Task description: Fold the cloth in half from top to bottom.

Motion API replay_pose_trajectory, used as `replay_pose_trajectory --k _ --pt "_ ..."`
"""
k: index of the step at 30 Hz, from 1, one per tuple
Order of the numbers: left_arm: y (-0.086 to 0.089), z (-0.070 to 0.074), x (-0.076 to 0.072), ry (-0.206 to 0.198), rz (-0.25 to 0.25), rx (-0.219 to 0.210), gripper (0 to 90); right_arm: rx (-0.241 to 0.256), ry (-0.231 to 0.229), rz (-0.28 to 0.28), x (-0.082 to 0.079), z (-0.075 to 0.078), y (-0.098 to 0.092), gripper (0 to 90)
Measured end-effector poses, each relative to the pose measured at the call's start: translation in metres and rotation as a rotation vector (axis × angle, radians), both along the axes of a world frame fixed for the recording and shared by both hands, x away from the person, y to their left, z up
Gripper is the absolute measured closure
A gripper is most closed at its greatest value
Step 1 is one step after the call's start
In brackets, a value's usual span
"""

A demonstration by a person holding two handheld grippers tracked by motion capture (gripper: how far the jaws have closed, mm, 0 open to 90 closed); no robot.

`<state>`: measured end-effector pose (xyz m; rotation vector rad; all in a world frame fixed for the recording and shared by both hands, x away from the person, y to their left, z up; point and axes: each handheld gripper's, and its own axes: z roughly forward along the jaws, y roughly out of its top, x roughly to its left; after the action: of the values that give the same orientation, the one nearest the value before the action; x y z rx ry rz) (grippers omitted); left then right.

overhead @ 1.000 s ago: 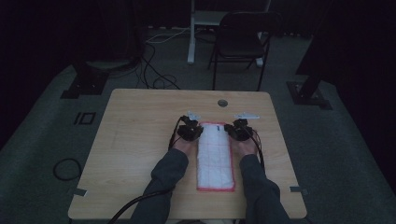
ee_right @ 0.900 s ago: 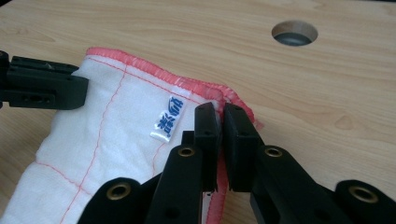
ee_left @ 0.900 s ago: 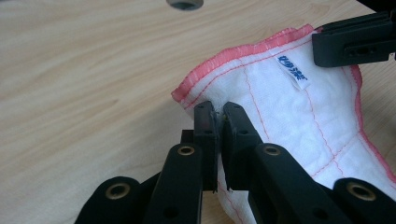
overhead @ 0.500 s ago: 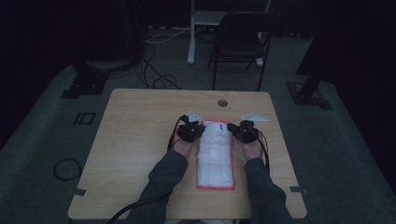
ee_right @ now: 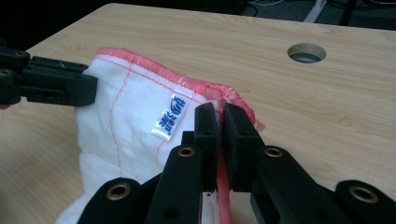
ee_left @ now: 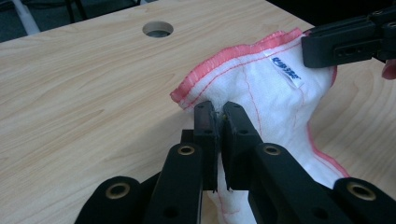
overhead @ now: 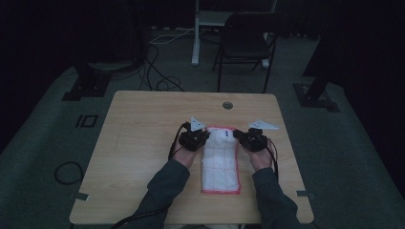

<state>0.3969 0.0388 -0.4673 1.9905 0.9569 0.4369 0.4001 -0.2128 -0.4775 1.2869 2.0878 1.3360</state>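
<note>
Now both tools are clamped on the white cloth's [overhead: 220, 160] far corners, left tool [ee_left: 217, 116] and right tool [ee_right: 218, 114]; lift evenly, keeping the pink hem taut between them above the surface [overhead: 143, 133].

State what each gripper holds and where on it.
Both hold the white towel at its far end: left gripper shut on one corner of the pink-stitched edge, right gripper on the other.

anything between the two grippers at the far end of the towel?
Only towel: in the high view its raised far edge, with a small white label, spans from left gripper to right gripper.
</note>
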Motion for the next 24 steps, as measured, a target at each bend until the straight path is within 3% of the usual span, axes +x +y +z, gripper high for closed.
replay_pose_trajectory --k 7,11,24 --pt "-0.001 0.003 -0.013 -0.014 -0.012 -0.008 86.1 0.004 0.001 0.011 -0.013 0.002 -0.003 85.4" --pt "-0.002 0.003 -0.026 -0.037 -0.028 0.007 86.0 0.037 0.025 0.027 -0.018 0.001 -0.007 85.4" --pt "0.006 -0.001 -0.05 -0.033 -0.044 -0.006 85.9 0.043 0.021 0.075 -0.043 0.0 -0.006 85.3"
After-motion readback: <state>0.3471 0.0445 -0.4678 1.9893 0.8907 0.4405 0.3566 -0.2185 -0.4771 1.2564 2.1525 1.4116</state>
